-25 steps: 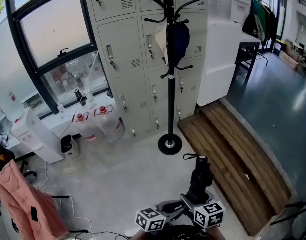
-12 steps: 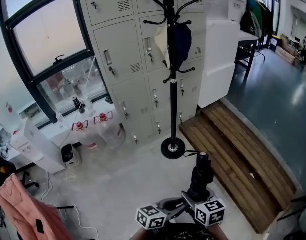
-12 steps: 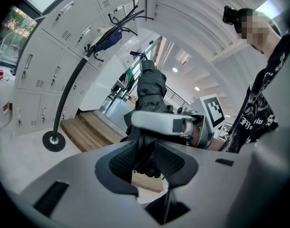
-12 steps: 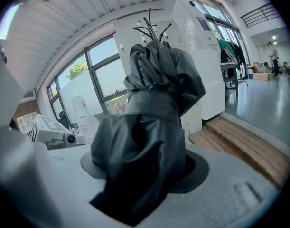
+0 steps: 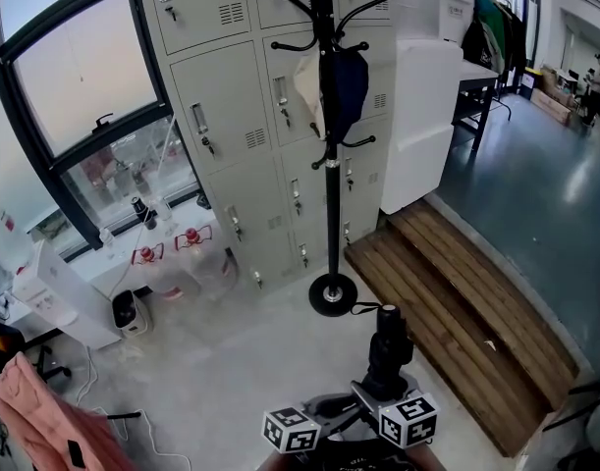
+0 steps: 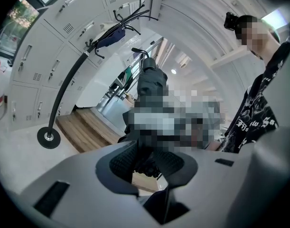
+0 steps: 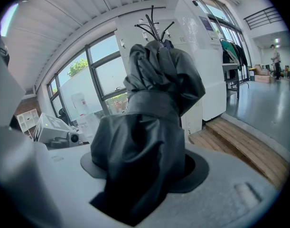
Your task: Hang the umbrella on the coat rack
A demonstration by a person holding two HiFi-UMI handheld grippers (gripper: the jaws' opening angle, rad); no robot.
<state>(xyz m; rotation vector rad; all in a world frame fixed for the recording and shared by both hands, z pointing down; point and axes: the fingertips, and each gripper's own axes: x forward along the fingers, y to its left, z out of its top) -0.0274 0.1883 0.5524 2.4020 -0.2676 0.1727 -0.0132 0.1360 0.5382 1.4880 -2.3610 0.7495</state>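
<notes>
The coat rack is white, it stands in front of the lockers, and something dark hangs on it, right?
Not quite. The coat rack is black, not white, as the head view shows. The rest is right: it stands in front of the lockers, and a dark item hangs on it.

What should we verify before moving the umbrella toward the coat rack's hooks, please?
1. Right gripper grip on umbrella: ok, shut round the folded canopy.
2. Left gripper grip: ok, umbrella between its pads, jaws closing.
3. Free hook on coat rack: ok, the upper hooks are bare.
4. Dark hanging item on the rack: not ok, it crowds the middle hooks.
5. Strap loop: ok, it sticks out free at the umbrella's far end.
6. Hooks within reach from here: cannot tell.
</notes>
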